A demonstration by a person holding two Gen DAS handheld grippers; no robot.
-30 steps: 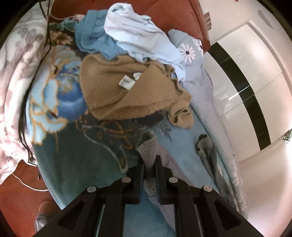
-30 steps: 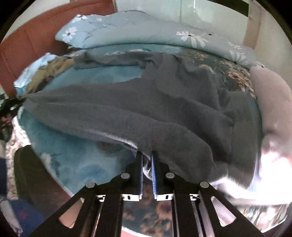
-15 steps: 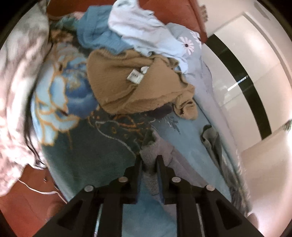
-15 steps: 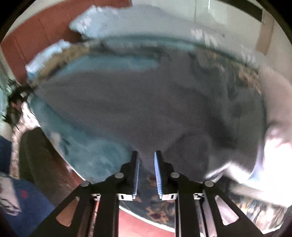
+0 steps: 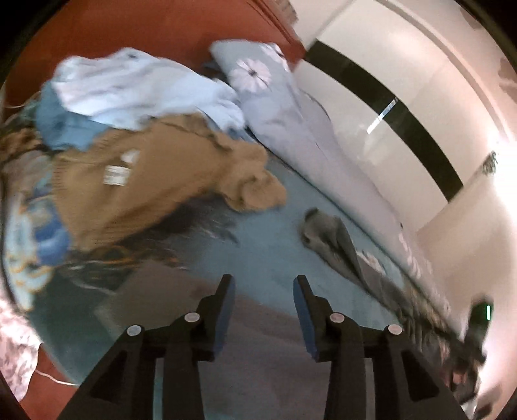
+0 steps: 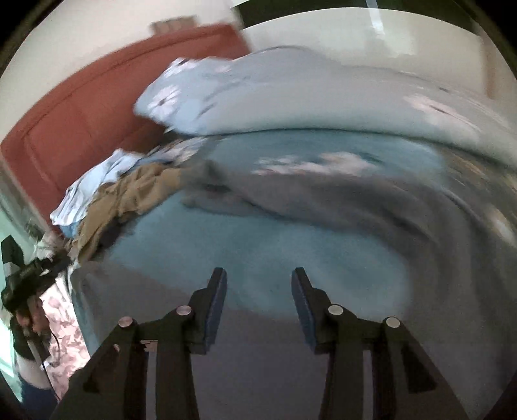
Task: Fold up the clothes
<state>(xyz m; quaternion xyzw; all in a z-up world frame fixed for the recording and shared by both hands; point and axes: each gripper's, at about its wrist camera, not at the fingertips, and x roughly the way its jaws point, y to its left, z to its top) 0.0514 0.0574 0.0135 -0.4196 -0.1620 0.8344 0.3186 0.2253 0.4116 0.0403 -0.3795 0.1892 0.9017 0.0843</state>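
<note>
A grey garment [image 5: 265,365] lies spread on the blue floral bedspread [image 5: 268,245], its near edge under my left gripper [image 5: 263,281], which is open and empty above it. One grey sleeve [image 5: 336,242] lies to the right. In the right wrist view the grey garment [image 6: 339,200] stretches across the bed, blurred, with its near part [image 6: 258,371] beneath my right gripper [image 6: 258,274], which is open and empty.
A pile of clothes sits near the red headboard [image 5: 161,29]: a tan sweater [image 5: 168,181], a light blue shirt [image 5: 139,87] and a blue garment [image 5: 64,129]. A flowered pillow [image 5: 290,106] lies along the far side. The other gripper [image 6: 19,274] shows at left.
Both grippers have opened and let go of the grey garment, which now lies on the bed. Both cameras have swung, so the views are blurred.
</note>
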